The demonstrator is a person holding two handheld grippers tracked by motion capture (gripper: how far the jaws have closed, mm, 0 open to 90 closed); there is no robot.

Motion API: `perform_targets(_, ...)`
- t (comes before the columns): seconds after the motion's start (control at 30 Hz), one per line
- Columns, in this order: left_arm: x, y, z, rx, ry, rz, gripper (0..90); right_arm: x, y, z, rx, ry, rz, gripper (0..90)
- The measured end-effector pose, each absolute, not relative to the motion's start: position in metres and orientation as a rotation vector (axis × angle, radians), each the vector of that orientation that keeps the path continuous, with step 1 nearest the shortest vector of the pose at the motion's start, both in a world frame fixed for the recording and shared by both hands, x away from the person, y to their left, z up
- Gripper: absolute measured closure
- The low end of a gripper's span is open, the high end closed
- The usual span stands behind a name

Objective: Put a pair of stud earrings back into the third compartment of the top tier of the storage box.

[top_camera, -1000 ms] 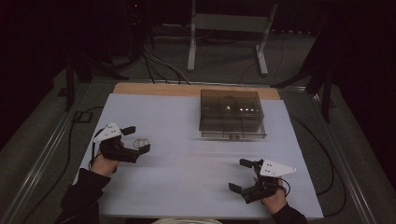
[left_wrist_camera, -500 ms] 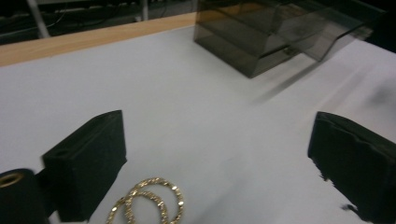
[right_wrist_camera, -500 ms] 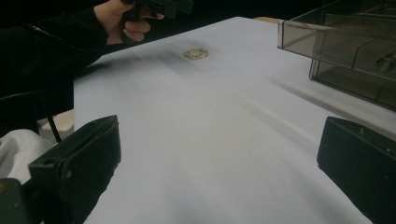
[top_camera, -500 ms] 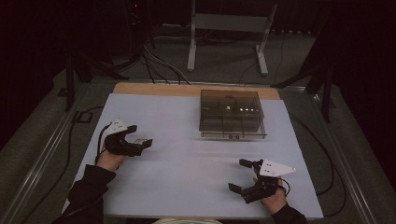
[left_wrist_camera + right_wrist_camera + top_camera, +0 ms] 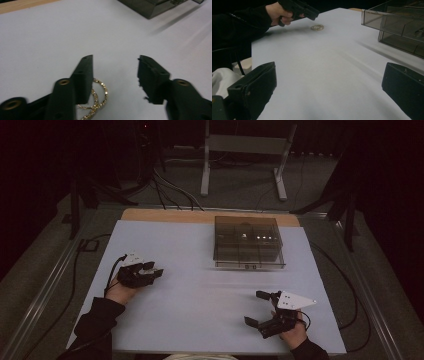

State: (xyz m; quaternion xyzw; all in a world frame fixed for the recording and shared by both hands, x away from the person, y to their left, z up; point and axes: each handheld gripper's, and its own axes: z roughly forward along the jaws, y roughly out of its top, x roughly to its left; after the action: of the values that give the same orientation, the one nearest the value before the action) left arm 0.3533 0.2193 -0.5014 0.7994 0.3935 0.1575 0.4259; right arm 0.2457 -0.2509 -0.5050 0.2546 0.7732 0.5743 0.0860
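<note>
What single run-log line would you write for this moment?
left gripper: fingers closing, not yet gripping | gold hoop earrings: on table by left finger | right gripper: open, idle | clear compartment box: on table

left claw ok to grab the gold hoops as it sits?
Probably yes: the left claw, whose jaws have just been closing, sits low over the gold hoops, which lie flat by one jaw, nothing blocking. They look off-centre, so a small shift may help.

We see broad bare room on the white table between both hands — nothing stands there. The smoky clear compartment box blocks the far middle, with open lanes to either side. Near the left gripper, gold hoop earrings lie flat — low, no barrier.
</note>
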Motion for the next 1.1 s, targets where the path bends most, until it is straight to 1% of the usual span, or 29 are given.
perform_targets(0.1, 0.353, 0.217, -0.504, 2.011, 0.983, 0.388, 57.3, 0.246, -0.251, -0.505, 0.762, 2.308, 1.71, 0.0)
perform_targets(0.13, 0.353, 0.216, -0.505, 2.026, 0.983, 0.39, 57.3, 0.245, -0.251, -0.505, 0.757, 2.306, 1.708, 0.0)
perform_targets(0.2, 0.354, 0.213, -0.509, 2.047, 0.967, 0.372, 60.9, 0.246, -0.251, -0.505, 0.753, 2.307, 1.708, 0.0)
perform_targets(0.37, 0.356, 0.212, -0.516, 2.093, 0.995, 0.378, 67.7, 0.245, -0.251, -0.505, 0.75, 2.306, 1.705, 0.0)
perform_targets(0.5, 0.357, 0.21, -0.52, 2.13, 1.009, 0.389, 70.7, 0.245, -0.251, -0.505, 0.757, 2.31, 1.704, 0.0)
perform_targets(0.63, 0.358, 0.21, -0.525, 2.148, 1.03, 0.393, 70.8, 0.245, -0.251, -0.505, 0.757, 2.311, 1.704, 0.0)
perform_targets(0.73, 0.359, 0.211, -0.524, 2.159, 1.034, 0.395, 74.1, 0.245, -0.251, -0.505, 0.75, 2.309, 1.701, 0.0)
perform_targets(0.83, 0.359, 0.209, -0.526, 2.165, 1.038, 0.406, 80.5, 0.245, -0.25, -0.505, 0.759, 2.313, 1.7, 0.0)
perform_targets(0.9, 0.359, 0.207, -0.525, 2.186, 1.023, 0.42, 81.5, 0.245, -0.25, -0.505, 0.754, 2.311, 1.697, 0.0)
perform_targets(0.97, 0.359, 0.208, -0.526, 2.169, 1.034, 0.394, 85.7, 0.245, -0.25, -0.505, 0.757, 2.313, 1.7, 0.0)
perform_targets(1.1, 0.36, 0.208, -0.526, 2.169, 1.029, 0.383, 88.8, 0.246, -0.25, -0.505, 0.763, 2.311, 1.7, 0.0)
